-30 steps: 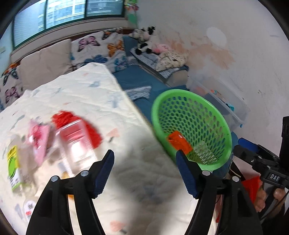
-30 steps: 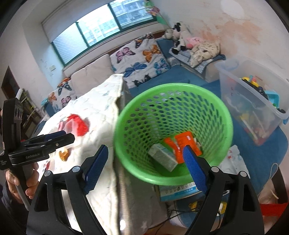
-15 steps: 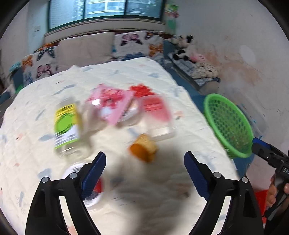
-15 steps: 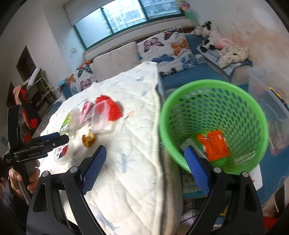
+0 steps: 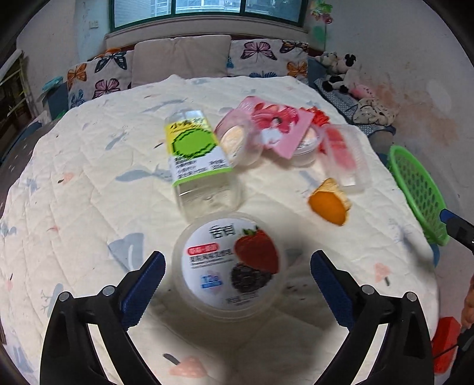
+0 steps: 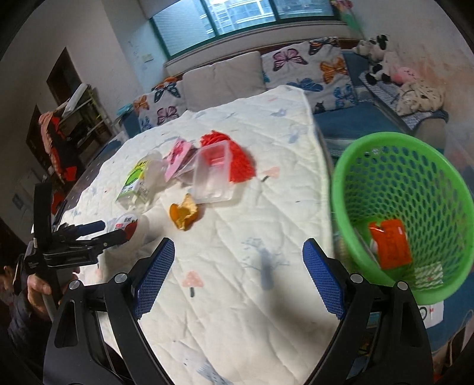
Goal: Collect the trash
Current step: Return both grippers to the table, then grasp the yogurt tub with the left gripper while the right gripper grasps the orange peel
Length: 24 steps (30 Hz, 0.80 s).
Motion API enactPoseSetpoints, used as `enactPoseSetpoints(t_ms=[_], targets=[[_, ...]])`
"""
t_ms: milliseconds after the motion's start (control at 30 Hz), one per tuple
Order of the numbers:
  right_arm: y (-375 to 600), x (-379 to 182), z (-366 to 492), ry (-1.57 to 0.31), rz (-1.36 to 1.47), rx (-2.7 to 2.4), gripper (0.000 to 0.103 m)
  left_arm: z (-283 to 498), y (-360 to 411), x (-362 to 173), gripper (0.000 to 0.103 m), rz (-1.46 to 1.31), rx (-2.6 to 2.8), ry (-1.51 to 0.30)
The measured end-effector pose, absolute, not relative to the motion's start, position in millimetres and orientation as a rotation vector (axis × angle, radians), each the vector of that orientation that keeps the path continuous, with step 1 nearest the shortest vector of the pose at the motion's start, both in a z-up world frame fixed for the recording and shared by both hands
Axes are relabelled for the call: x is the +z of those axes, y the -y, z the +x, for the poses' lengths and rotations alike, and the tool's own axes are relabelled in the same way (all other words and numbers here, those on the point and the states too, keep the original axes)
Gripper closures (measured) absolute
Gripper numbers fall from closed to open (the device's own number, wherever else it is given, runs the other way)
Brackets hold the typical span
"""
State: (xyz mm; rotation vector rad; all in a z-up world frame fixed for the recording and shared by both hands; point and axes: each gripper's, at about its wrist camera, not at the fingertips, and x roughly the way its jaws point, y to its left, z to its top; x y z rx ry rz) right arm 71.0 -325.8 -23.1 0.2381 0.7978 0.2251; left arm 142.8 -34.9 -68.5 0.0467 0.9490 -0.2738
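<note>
Left gripper [image 5: 237, 278] jaws just opened wider, now framing yogurt cup [image 5: 229, 263], untouched

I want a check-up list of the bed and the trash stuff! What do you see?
Surface: quilted cover, wrinkled.
Job's things: yogurt cup, bottle, orange peel, clear box on the cover; green basket beside it holds an orange wrapper.
Clutter: pink card.
Grippers: left gripper just opened wide around the cup, not touching; right gripper open, empty.
Cables: nothing seen.
Surroundings: butterfly pillows, window.
</note>
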Motion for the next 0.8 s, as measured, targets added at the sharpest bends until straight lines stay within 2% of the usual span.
enactPoseSetpoints(t_ms=[600, 700, 800], targets=[[281.7, -38.2, 96.6, -0.848, 0.179, 0.298, 0.015, 159.0, 35.6, -93.0, 0.008, 0.044, -0.298, -0.997], [278.4, -40.9, 99.9, -0.855, 0.177, 0.300, 0.015, 161.9, 35.2, -93.7, 0.013, 0.036, -0.297, -0.998], [275.3, -41.8, 102.5, -0.857, 0.175, 0.304, 0.015, 160.2, 33.4, -91.7, 0.014, 0.024, -0.304, -0.989]])
